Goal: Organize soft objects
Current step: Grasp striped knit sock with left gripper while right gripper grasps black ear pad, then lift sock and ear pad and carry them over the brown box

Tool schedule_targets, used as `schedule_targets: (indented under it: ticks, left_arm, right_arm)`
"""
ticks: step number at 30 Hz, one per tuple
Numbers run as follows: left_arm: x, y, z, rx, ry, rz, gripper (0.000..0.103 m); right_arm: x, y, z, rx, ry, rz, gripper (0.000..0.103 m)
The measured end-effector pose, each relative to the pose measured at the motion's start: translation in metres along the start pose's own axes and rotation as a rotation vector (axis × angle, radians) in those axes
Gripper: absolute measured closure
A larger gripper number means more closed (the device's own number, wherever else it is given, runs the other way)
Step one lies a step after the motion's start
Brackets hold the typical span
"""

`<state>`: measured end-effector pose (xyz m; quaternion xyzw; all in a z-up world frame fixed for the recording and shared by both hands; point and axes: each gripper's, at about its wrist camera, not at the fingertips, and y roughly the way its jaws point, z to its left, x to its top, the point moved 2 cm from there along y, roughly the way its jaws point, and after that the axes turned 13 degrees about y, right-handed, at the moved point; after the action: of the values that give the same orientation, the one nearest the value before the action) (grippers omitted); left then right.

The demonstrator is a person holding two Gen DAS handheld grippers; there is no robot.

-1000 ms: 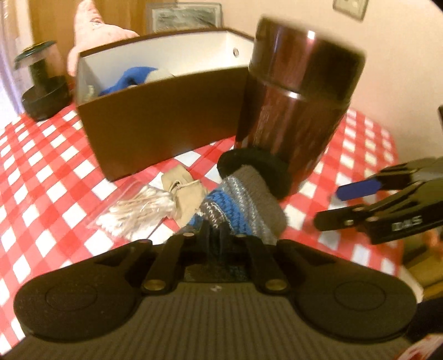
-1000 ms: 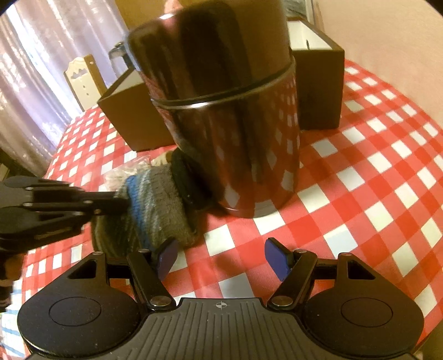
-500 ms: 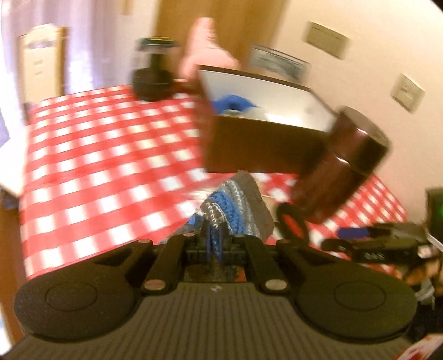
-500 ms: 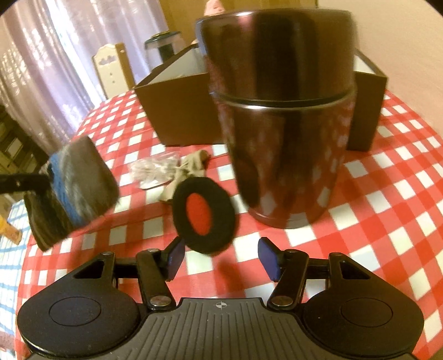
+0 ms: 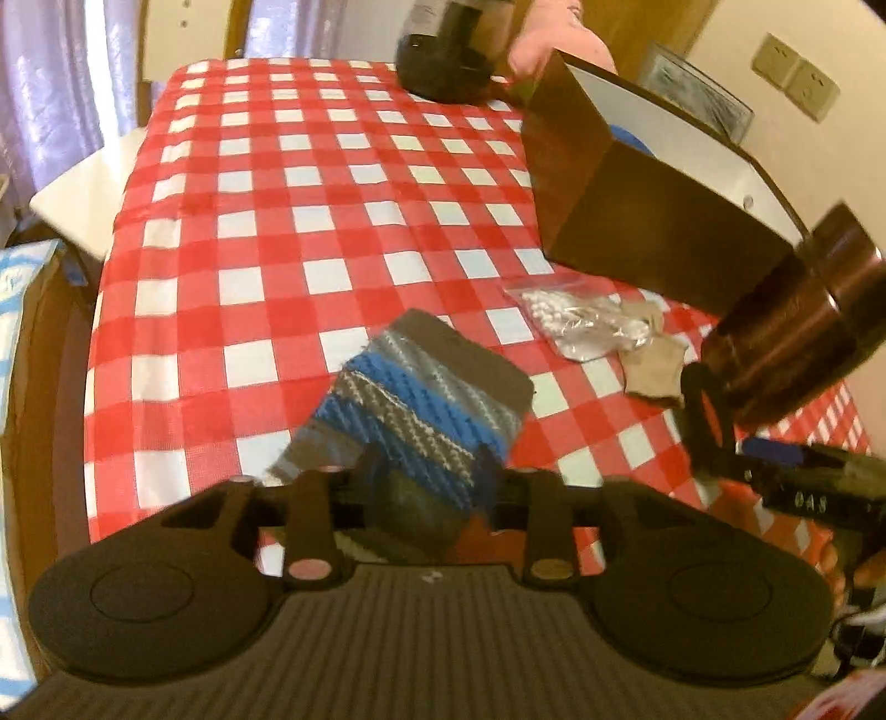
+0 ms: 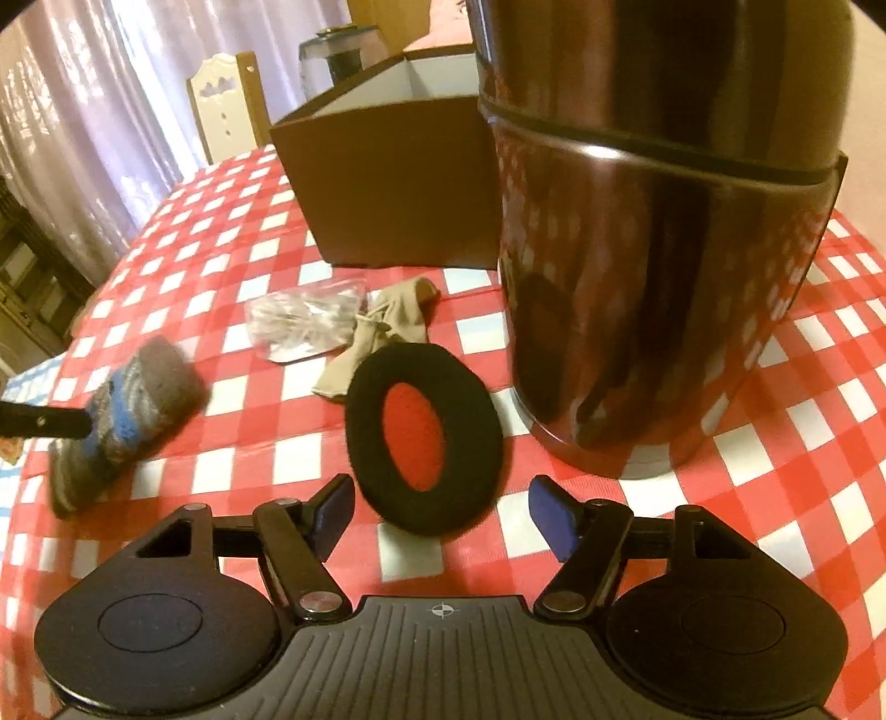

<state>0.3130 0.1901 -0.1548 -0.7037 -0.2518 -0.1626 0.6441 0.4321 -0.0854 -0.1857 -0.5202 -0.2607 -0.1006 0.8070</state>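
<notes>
My left gripper (image 5: 429, 476) holds a striped blue and grey knitted sock (image 5: 421, 387) above the checked tablecloth; the sock also shows at the left of the right wrist view (image 6: 127, 410). My right gripper (image 6: 437, 512) is open and empty, just in front of a black foam ear pad (image 6: 423, 426) lying on the cloth. A beige sock (image 6: 382, 338) and a clear bag of cotton swabs (image 6: 304, 324) lie beyond the pad. A brown box (image 5: 637, 205) with a white inside stands at the back; something blue lies in it.
A tall dark shiny canister (image 6: 653, 221) stands close on the right of the ear pad. A black appliance (image 5: 443, 66) and a pink soft toy (image 5: 548, 44) stand behind the box. A white chair (image 6: 224, 105) is at the table's far side.
My left gripper has lifted the striped sock off the ear pad and carried it left, away from the canister. The ear pad now lies uncovered. My right gripper has stayed open.
</notes>
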Motion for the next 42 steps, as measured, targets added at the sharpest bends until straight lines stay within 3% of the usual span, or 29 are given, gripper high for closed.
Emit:
schedule_targets:
  ticks: [4, 10, 12, 18, 21, 25, 30, 34, 36, 38, 40, 42]
  left_arm:
    - [0.004, 0.004, 0.0, 0.036, 0.074, -0.008, 0.059]
    - [0.012, 0.015, 0.002, 0.031, 0.118, 0.0, 0.058]
    - [0.013, 0.016, 0.001, 0.022, 0.125, 0.001, 0.058]
    - [0.012, 0.016, -0.001, 0.007, 0.171, 0.006, 0.054]
    - [0.012, 0.016, 0.001, 0.01, 0.189, 0.004, 0.044]
    - [0.013, 0.019, 0.003, 0.014, 0.207, 0.006, 0.038]
    - [0.01, 0.031, 0.008, 0.069, 0.241, 0.039, 0.031]
    - [0.005, 0.04, 0.018, 0.039, 0.192, 0.041, 0.03]
    - [0.004, 0.041, 0.013, 0.038, 0.216, 0.038, 0.036]
    - [0.002, 0.04, 0.005, 0.034, 0.244, 0.031, 0.051]
    - [0.002, 0.038, -0.001, 0.007, 0.254, 0.024, 0.08]
    - [0.002, 0.037, -0.005, -0.035, 0.237, 0.026, 0.083]
  right_arm:
    - [0.001, 0.009, 0.005, -0.013, 0.001, -0.024, 0.032]
    - [0.003, 0.02, 0.017, -0.029, -0.019, -0.06, 0.033]
    - [0.002, 0.021, 0.02, -0.042, -0.046, -0.069, 0.041]
    - [-0.003, 0.017, 0.021, -0.043, -0.078, -0.052, 0.044]
    - [-0.005, 0.011, 0.02, -0.034, -0.064, -0.036, 0.044]
    - [-0.008, 0.004, 0.019, -0.029, -0.05, -0.025, 0.044]
    - [-0.012, -0.002, 0.015, -0.026, -0.025, -0.013, 0.044]
    - [-0.015, -0.006, 0.012, -0.028, -0.007, -0.008, 0.044]
    - [-0.016, -0.008, 0.011, -0.026, 0.002, -0.002, 0.044]
    - [-0.018, -0.01, 0.012, -0.025, 0.001, 0.002, 0.044]
    - [-0.019, -0.012, 0.015, -0.022, -0.005, 0.005, 0.044]
    - [-0.021, -0.014, 0.018, -0.018, -0.011, 0.007, 0.044]
